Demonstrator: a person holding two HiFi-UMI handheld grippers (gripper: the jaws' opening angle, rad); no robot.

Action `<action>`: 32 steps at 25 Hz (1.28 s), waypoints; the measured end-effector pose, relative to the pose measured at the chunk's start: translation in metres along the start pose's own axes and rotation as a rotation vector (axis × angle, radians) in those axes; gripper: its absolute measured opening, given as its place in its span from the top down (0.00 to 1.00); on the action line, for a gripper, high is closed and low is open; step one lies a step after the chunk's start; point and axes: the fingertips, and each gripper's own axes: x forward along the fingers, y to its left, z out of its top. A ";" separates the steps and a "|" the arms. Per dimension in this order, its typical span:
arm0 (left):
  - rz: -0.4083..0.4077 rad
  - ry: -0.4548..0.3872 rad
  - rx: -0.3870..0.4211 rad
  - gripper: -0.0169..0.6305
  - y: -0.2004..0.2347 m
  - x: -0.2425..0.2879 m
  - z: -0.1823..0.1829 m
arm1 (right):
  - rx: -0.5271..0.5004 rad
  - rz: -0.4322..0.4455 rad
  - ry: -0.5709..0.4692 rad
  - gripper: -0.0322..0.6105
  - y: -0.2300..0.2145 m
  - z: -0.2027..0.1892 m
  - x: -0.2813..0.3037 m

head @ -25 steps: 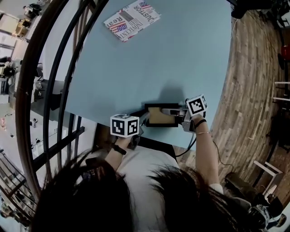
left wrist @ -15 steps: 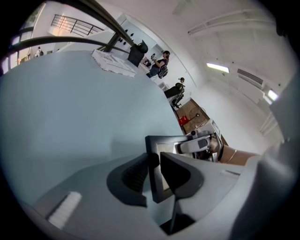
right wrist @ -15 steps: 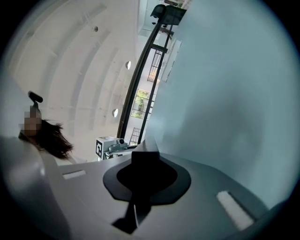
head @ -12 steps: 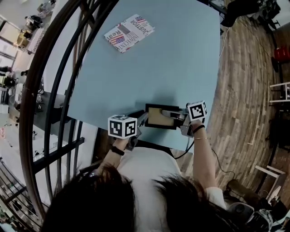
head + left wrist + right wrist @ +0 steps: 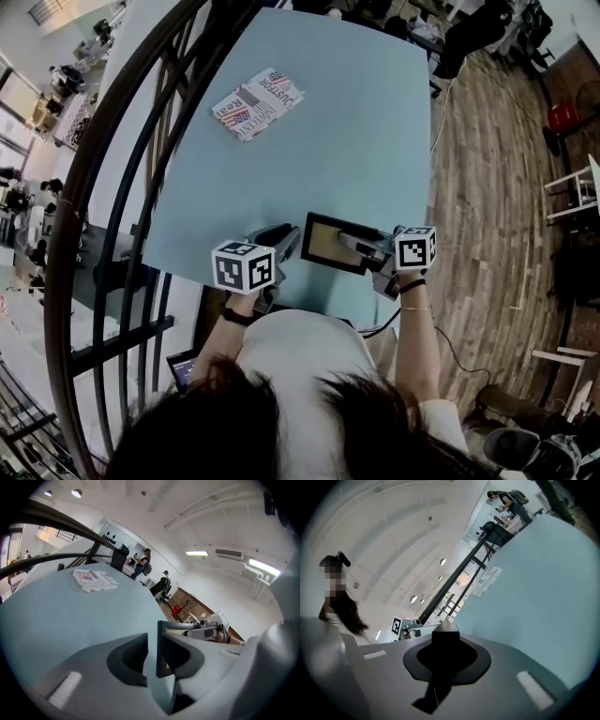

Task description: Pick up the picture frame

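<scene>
Item: black-bordered rectangular picture frame [image 5: 319, 240] with tan panel, lower centre of the head view. A second ago low on the pale blue tabletop [image 5: 366, 131]; now raised off it and tilted, near the front edge.

Right hand-held gripper [image 5: 344, 241]: clamped tight on the frame's right side.

Left hand-held gripper [image 5: 290, 235]: narrowly parted astride the left edge, one pad touching, a sliver of gap at the other.

Printed paper booklet [image 5: 258, 101], upper left: unmoved.

Lift judged well begun.
</scene>
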 end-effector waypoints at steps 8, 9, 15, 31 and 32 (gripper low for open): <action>-0.011 -0.093 0.136 0.76 -0.015 -0.014 0.049 | -0.223 -0.168 -0.153 0.93 0.038 0.048 -0.023; -0.010 -0.107 0.156 0.76 -0.017 -0.016 0.054 | -0.251 -0.191 -0.179 0.93 0.042 0.053 -0.027; 0.008 -0.189 0.279 0.76 -0.034 -0.028 0.081 | -0.465 -0.432 -0.296 0.93 0.061 0.076 -0.056; 0.070 -0.340 0.565 0.86 -0.073 -0.039 0.120 | -0.759 -0.891 -0.515 0.93 0.086 0.104 -0.117; 0.072 -0.352 0.575 0.88 -0.074 -0.039 0.122 | -0.767 -0.903 -0.526 0.93 0.086 0.105 -0.118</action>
